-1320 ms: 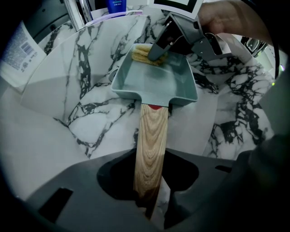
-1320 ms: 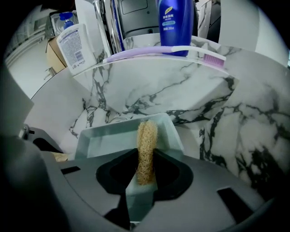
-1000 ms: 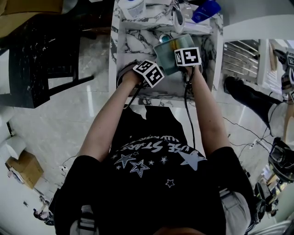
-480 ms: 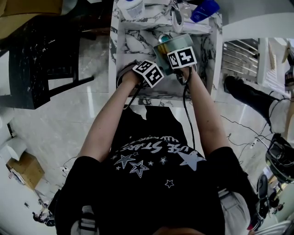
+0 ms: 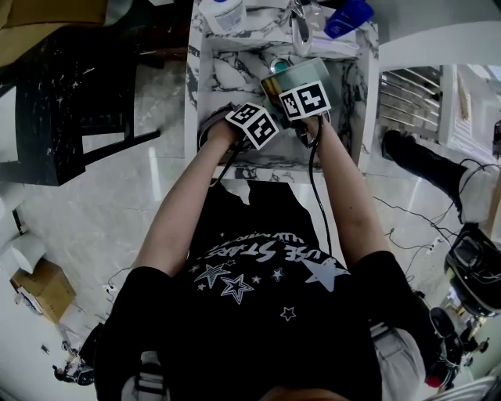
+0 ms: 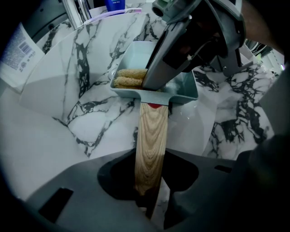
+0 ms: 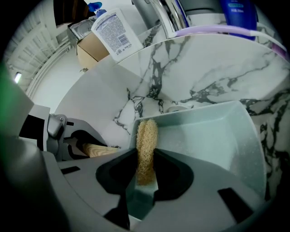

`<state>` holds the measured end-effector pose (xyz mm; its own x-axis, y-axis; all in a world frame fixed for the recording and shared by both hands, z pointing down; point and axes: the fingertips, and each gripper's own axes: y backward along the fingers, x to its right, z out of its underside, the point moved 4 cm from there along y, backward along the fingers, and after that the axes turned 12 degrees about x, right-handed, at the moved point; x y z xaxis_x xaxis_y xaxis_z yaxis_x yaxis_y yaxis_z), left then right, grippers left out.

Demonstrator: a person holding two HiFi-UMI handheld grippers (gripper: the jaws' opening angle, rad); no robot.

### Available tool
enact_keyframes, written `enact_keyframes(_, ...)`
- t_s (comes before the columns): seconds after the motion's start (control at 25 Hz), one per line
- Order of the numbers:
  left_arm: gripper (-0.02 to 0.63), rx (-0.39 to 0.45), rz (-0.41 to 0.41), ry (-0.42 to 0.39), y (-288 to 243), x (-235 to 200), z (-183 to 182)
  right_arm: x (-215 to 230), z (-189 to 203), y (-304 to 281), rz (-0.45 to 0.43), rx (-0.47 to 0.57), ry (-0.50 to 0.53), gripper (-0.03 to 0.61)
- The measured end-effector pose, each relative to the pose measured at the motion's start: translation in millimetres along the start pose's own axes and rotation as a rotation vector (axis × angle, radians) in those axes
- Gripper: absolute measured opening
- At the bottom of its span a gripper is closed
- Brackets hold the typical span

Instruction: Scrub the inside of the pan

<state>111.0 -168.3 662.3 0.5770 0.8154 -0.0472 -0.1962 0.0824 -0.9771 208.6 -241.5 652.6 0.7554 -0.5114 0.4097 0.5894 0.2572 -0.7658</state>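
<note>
A pale teal square pan (image 6: 185, 89) with a wooden handle (image 6: 151, 145) sits tilted in the marble sink (image 6: 68, 90). My left gripper (image 6: 147, 199) points straight down and is shut on the handle's end. My right gripper (image 7: 145, 174) is shut on a tan fibrous sponge (image 7: 146, 145), whose tip lies against the pan's inner wall (image 7: 213, 136) by its left rim. In the left gripper view the sponge (image 6: 129, 77) shows inside the pan under the right gripper's body. In the head view both marker cubes sit close together over the pan (image 5: 283, 77), hiding the jaws.
A white labelled bottle (image 7: 115, 34), a blue bottle (image 7: 238, 11) and a chrome faucet (image 7: 156, 13) stand on the sink's back ledge. A black chair (image 5: 70, 94) stands on the floor to the left. Cables trail on the floor at the right (image 5: 407, 235).
My right gripper has slid left across the pan with the sponge, closer to the left gripper. The left gripper and the handle have stayed put.
</note>
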Motion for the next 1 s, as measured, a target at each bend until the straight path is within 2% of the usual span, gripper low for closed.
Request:
enact_keyframes(0.2, 0.138, -0.001, -0.001, 0.002, 0, 0, 0, 9, -4, 17, 0.048, 0.026, -0.015, 0.104)
enact_keyframes(0.48, 0.138, -0.004, -0.002, 0.001, -1, 1, 1, 60, -9, 58, 0.263, 0.073, -0.030, 0.104)
enact_keyframes(0.8, 0.138, -0.003, -0.002, 0.000, -1, 0, 0, 99, 5, 71, 0.485, 0.021, -0.024, 0.104)
enact_keyframes(1.0, 0.138, 0.002, -0.004, -0.006, 0, 0, 0, 100, 7, 65, 0.531, -0.015, 0.049, 0.104)
